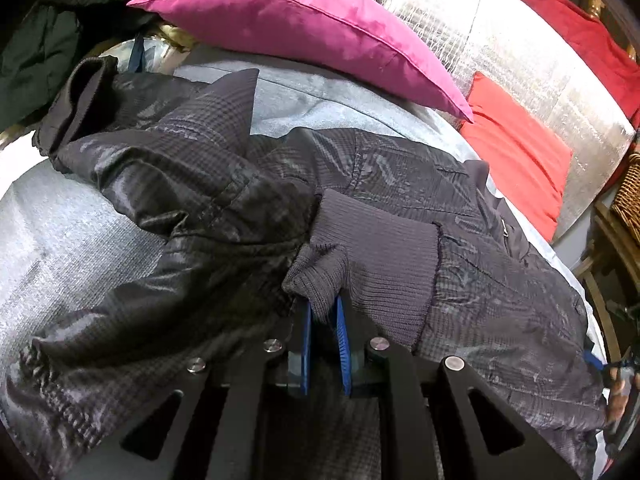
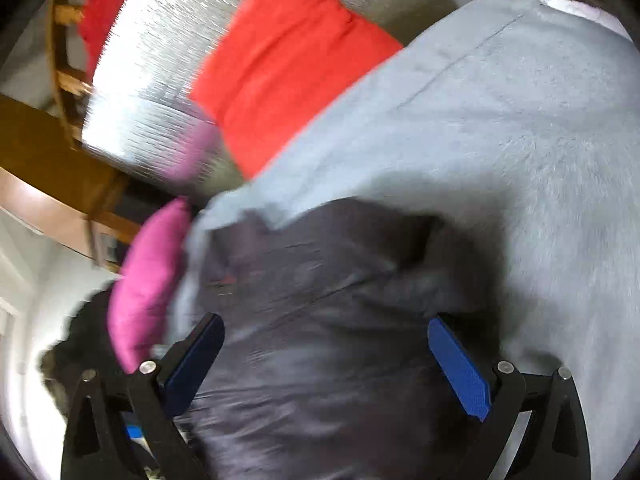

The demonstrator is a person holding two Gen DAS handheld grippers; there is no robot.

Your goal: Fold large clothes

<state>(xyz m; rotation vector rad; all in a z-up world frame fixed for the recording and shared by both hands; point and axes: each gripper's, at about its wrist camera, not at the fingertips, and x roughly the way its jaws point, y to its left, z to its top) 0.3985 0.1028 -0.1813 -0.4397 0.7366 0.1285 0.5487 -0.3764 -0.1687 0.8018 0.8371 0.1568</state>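
A dark checked jacket [image 1: 200,184] lies spread over a grey sofa seat [image 1: 60,232]. My left gripper [image 1: 322,312] is shut on the jacket's ribbed knit cuff [image 1: 360,252], pinched between the blue pads. In the blurred right wrist view the same jacket [image 2: 328,320] lies below my right gripper [image 2: 324,344], whose jaws are wide open with cloth between and under them but not clamped. The right gripper's edge shows at the far right of the left wrist view [image 1: 620,384].
A magenta cushion [image 1: 304,24] and a red cushion [image 1: 516,152] lean on the silver sofa back [image 1: 520,60]. Dark clothes [image 1: 44,48] are piled at the far left. A wicker basket [image 1: 630,196] and wooden furniture [image 2: 52,176] stand beside the sofa.
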